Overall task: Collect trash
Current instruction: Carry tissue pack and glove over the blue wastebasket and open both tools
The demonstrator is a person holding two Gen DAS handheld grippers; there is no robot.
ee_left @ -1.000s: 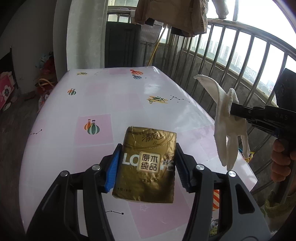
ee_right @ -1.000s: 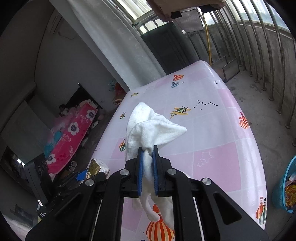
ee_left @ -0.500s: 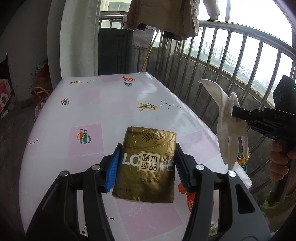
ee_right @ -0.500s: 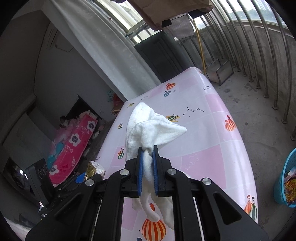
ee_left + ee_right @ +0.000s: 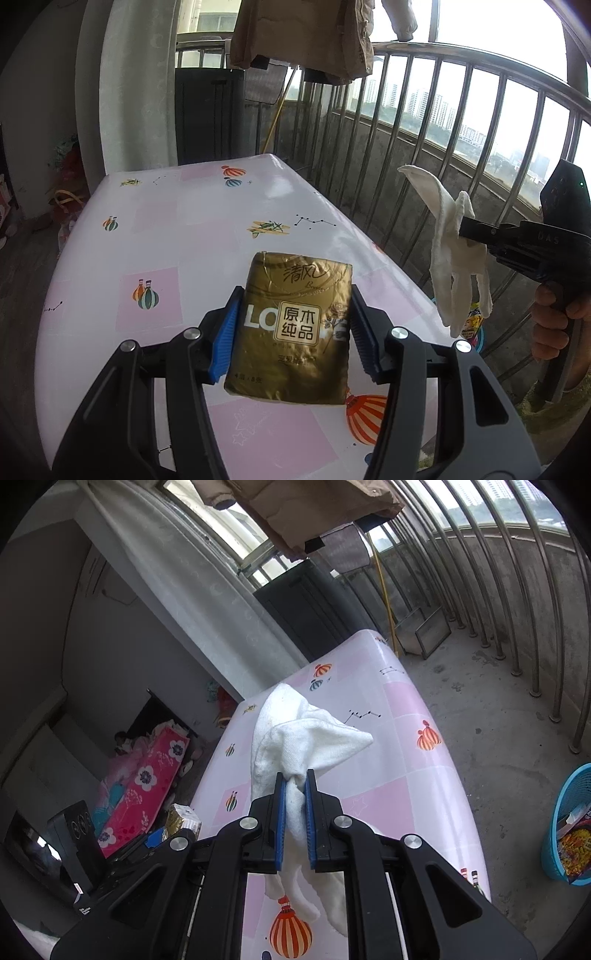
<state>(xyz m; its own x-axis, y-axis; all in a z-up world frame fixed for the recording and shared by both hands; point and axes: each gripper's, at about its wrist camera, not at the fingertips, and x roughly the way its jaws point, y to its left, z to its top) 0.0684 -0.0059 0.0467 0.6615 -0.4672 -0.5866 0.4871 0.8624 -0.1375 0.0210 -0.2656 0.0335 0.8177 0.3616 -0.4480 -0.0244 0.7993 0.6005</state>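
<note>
Above the table (image 5: 192,236): left gripper (image 5: 295,332) pinching gold tissue pack (image 5: 291,328), tilted downward; right gripper (image 5: 295,808) clamping white cloth (image 5: 295,738) beside it.

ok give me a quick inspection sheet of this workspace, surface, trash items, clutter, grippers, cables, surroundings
Surface: table under a glossy pink-and-white cover printed with balloons; nothing lies on the part in view.
Job's things: gold tissue pack and white crumpled cloth, both lifted off the table; blue basket on the floor past the table's edge, already holding colourful wrappers.
Clutter: nothing seen on the table; framed panels lean on the balcony floor.
Grippers: left gripper clamped on the tissue pack's sides; right gripper pinched on the cloth.
Cables: nothing seen.
Surroundings: balcony with metal railing, clothes hanging overhead, dark cabinet, curtain, flowered pink bedding indoors.
</note>
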